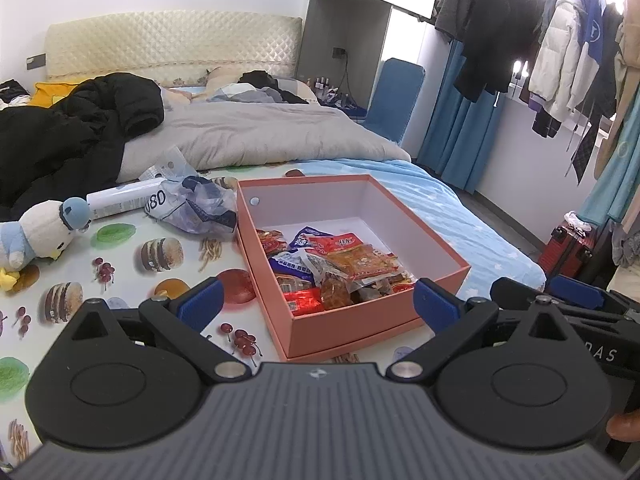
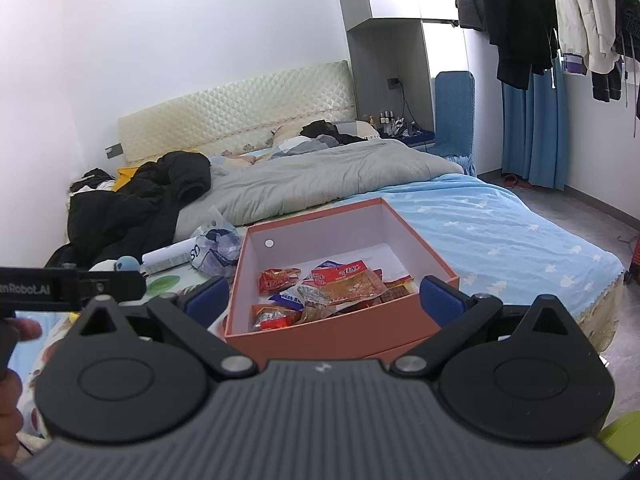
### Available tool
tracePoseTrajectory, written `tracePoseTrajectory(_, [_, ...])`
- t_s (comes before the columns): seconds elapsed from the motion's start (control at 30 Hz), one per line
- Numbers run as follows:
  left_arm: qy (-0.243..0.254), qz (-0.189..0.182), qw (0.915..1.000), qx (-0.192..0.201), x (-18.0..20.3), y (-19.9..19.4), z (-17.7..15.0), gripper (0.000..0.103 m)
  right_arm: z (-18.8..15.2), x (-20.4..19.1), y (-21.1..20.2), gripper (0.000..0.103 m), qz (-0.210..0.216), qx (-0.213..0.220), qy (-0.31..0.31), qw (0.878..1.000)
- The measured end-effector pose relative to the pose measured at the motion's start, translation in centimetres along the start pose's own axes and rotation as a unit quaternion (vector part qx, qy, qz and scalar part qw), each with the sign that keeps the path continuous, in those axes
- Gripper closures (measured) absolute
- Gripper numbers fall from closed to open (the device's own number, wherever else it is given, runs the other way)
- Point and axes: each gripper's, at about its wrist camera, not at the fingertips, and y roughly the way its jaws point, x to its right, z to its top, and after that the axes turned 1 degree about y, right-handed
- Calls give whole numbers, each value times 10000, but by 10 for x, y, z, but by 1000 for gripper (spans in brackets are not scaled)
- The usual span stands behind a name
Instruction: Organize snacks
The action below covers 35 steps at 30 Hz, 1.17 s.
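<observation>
An open salmon-pink box stands on the bed, white inside, with several snack packets heaped in its near half. The box and its packets also show in the right wrist view. My left gripper is open and empty, its blue fingertips spread on either side of the box's near corner, just short of it. My right gripper is open and empty, held just in front of the box's near wall. The right gripper's body shows at the right edge of the left wrist view.
A food-print mat covers the near bed. On it lie a crumpled plastic bag, a white tube and a plush duck. A black jacket and grey duvet lie behind. Clothes hang at right.
</observation>
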Motion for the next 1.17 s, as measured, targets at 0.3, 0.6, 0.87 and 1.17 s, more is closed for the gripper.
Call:
tracePoseTrajectory(0.3, [-1,23,10000,8,0,0,1,1,1,1,0,0,-2,9,4,10000])
tracePoseTrajectory(0.6, [-40,-14,10000,-20,-2,1,1,1,1,0,0,0,5,12,7,10000])
tracePoseTrajectory(0.87, [-48,-15,10000,-22,-3,1,1,1,1,0,0,0,19,-5,19,10000])
tracePoseTrajectory(1.17, [-20,-61,10000,-21,-4,0,-2,1,0,0,2,0,24,-29,10,10000])
